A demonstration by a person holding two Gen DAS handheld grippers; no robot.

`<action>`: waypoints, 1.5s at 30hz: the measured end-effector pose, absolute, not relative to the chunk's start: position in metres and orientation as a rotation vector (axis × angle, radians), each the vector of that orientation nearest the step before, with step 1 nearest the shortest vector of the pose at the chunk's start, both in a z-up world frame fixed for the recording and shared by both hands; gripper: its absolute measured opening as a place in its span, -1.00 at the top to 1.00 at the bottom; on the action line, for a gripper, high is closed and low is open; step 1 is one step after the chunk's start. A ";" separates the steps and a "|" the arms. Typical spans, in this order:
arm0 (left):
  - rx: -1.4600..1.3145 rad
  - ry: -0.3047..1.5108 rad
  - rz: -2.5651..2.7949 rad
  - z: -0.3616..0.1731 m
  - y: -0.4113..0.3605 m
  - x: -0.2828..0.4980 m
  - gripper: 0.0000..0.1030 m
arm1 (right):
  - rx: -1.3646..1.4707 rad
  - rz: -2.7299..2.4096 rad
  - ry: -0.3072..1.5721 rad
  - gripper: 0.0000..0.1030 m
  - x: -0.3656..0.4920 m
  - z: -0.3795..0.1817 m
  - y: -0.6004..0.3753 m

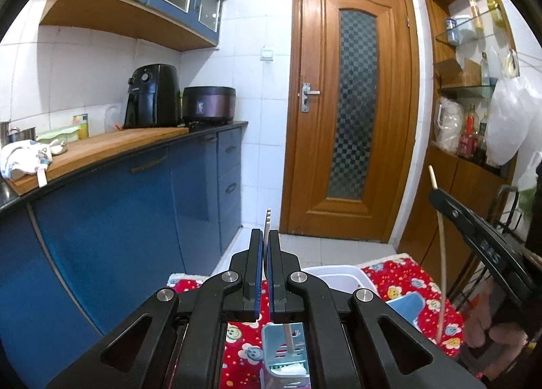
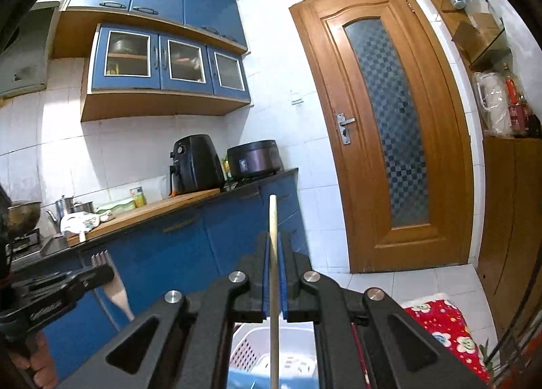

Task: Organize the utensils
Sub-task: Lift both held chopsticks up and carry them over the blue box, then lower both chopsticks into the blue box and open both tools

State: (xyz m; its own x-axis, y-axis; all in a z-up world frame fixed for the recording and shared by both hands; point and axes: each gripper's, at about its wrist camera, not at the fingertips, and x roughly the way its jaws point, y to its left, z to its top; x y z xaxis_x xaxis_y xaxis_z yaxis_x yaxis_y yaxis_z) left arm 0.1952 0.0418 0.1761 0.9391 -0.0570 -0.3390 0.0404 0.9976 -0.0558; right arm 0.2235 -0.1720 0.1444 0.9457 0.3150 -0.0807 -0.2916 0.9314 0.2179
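So on the left, the left gripper (image 1: 265, 246) is clamped tight on a wooden fork (image 2: 115, 282), tines poking up past the pads, blue cabinets (image 1: 142, 219) behind it. Below sits a pale blue utensil holder (image 1: 284, 351) on the red flowery cloth (image 1: 416, 287), with a white basket (image 1: 342, 279) just beyond. Over on the right, the right gripper (image 2: 273, 253) is pinched shut on a single chopstick (image 2: 273, 219), standing upright, wooden door (image 2: 389, 125) far behind.

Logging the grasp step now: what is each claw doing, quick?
Left claw: shut on the wooden fork.
Right claw: shut on the thin wooden stick, which stands upright between its jaws.
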 end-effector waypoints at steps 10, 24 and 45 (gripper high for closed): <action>-0.046 0.392 -0.062 0.147 0.039 0.213 0.96 | 0.119 0.295 0.093 0.88 0.227 0.110 -0.156; -0.055 0.420 -0.082 0.129 0.037 0.215 0.96 | 0.058 0.188 0.025 0.88 0.225 0.093 -0.155; -0.037 0.474 -0.125 0.120 0.024 0.211 0.62 | 0.040 0.277 0.125 0.30 0.198 0.093 -0.164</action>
State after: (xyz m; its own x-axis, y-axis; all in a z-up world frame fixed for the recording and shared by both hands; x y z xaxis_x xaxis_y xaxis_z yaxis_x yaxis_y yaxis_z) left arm 0.2105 0.0244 0.1204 0.8823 -0.1287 -0.4528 0.1115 0.9917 -0.0644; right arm 0.1980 -0.1636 0.0929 0.9543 0.2748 -0.1172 -0.2698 0.9612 0.0568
